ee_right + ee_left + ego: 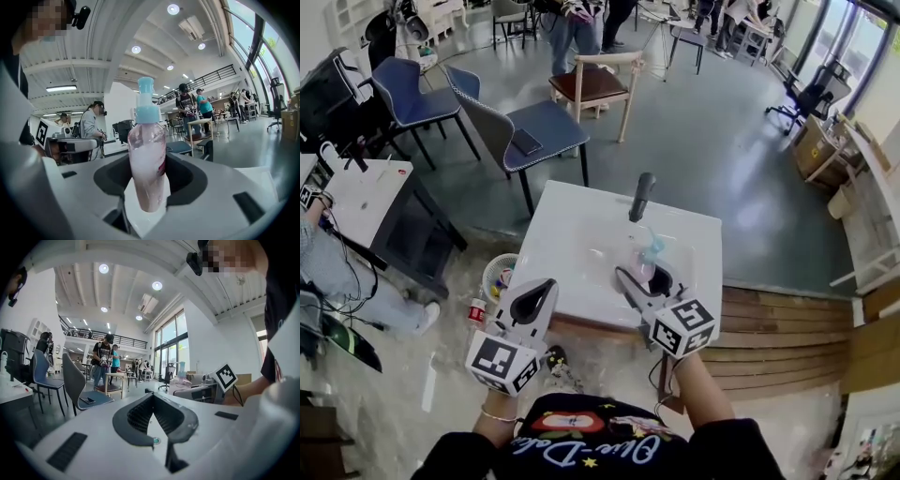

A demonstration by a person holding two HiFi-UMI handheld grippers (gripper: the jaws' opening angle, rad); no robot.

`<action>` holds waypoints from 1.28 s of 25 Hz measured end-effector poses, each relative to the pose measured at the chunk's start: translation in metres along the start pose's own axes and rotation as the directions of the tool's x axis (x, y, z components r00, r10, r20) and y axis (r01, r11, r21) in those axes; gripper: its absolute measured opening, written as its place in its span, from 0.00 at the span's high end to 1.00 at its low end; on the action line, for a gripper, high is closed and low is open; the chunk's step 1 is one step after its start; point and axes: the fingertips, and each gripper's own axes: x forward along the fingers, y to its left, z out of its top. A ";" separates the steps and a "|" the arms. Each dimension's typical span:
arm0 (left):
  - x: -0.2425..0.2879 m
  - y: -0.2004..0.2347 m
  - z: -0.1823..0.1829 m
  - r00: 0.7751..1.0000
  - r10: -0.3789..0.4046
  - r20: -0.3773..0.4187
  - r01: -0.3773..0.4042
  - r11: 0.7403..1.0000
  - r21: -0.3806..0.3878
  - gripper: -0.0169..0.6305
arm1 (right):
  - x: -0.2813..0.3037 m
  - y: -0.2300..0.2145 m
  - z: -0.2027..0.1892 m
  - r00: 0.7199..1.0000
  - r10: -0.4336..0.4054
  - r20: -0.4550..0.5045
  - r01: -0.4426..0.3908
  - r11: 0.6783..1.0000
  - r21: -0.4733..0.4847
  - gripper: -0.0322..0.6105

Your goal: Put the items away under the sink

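**Pump bottle clamped over the sink top**

Bottom of frame, head view: both forearms reaching forward from a dark shirt, thin bracelet (499, 415) on the left wrist, right forearm (701, 386) bare. Left gripper (546, 287) lower centre-left, at the near left edge of the white sink top (581, 234), jaws pressed together on nothing. Right gripper (636, 278) just right of centre, angled up-left, closed on the pump bottle (650, 253): clear pinkish body, pale blue pump, upright between the jaws above the sink top. Beyond, black faucet (641, 195) at the far edge. Farther, upper left, blue-grey chairs (530, 127) on grey floor.
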 end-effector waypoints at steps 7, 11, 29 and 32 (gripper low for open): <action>-0.018 -0.032 -0.008 1.000 0.008 -0.001 -0.008 1.000 0.004 0.96 | -0.032 0.008 -0.011 1.000 0.008 0.002 -0.008 1.000 0.004 0.62; -0.029 -0.044 -0.009 1.000 0.020 0.008 -0.020 1.000 0.004 0.96 | -0.048 0.016 -0.014 1.000 0.016 -0.002 -0.016 1.000 -0.002 0.62; -0.070 -0.107 -0.029 0.996 0.087 -0.001 -0.087 0.996 -0.025 0.96 | -0.114 0.042 -0.020 0.995 0.104 0.003 -0.104 0.994 0.036 0.62; -0.074 -0.115 -0.029 0.996 0.091 -0.003 -0.091 0.996 -0.020 0.96 | -0.121 0.043 -0.022 0.994 0.105 0.005 -0.105 0.994 0.029 0.62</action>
